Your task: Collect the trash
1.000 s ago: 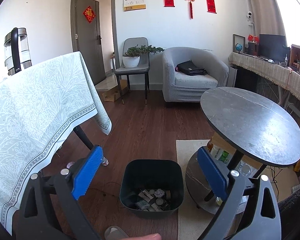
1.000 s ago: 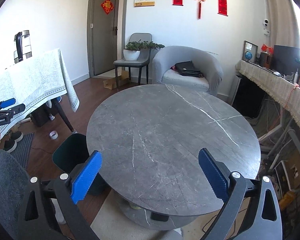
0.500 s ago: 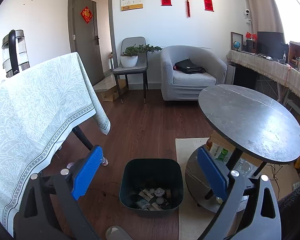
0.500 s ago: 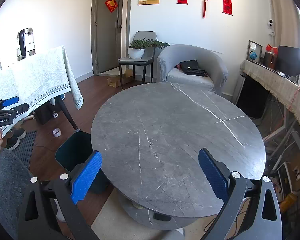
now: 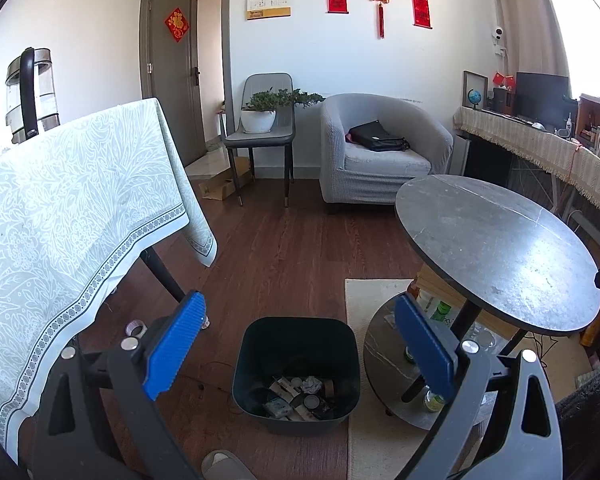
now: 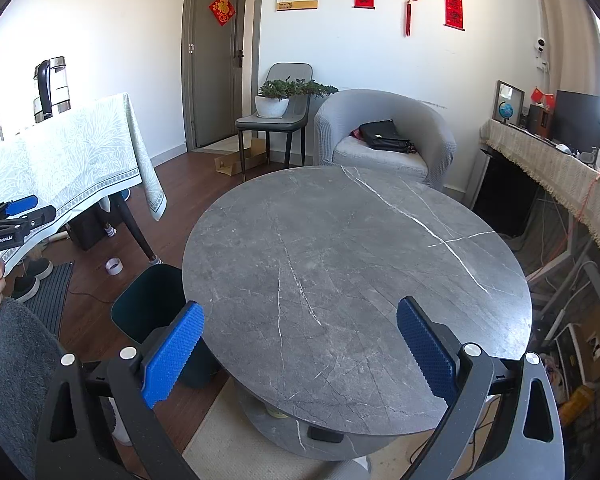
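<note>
"GenRobot.AI" lettering on left tongs (image 6: 18, 210)

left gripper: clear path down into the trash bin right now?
Probably yes. The left gripper is open and empty, the trash bin sits below it with its mouth uncovered, and nothing lies between.

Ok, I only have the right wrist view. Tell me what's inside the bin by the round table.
Observer: The bin has trash at the bottom: crumpled paper and small packets.
Operator: Check the left gripper.
Observer: The left gripper points down at the bin, open and empty.
Operator: Look under the table.
Observer: Bottles stand on its lower shelf.
</note>
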Available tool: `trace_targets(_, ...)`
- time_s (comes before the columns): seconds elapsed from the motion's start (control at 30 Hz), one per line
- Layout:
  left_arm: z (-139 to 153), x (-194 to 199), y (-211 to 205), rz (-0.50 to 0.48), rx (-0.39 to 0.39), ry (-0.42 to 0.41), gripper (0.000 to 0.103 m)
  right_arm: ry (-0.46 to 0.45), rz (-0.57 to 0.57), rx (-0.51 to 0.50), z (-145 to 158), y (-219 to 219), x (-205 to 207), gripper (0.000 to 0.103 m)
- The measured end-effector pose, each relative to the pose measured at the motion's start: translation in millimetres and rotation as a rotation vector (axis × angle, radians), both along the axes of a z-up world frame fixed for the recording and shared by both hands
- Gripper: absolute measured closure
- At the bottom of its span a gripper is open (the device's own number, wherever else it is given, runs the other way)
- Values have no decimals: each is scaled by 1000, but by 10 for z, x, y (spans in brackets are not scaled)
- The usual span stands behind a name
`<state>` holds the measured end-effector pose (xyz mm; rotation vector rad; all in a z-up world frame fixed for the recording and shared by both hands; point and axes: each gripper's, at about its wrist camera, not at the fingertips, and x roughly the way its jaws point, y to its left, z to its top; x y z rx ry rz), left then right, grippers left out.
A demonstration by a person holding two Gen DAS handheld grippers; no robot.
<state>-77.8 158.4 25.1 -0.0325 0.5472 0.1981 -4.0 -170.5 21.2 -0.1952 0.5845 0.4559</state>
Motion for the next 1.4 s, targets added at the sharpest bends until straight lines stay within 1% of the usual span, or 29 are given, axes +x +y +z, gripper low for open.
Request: trace_targets(1.4,2,-2,-58,-4,6,1,6,1,0,0,0,18,2,5)
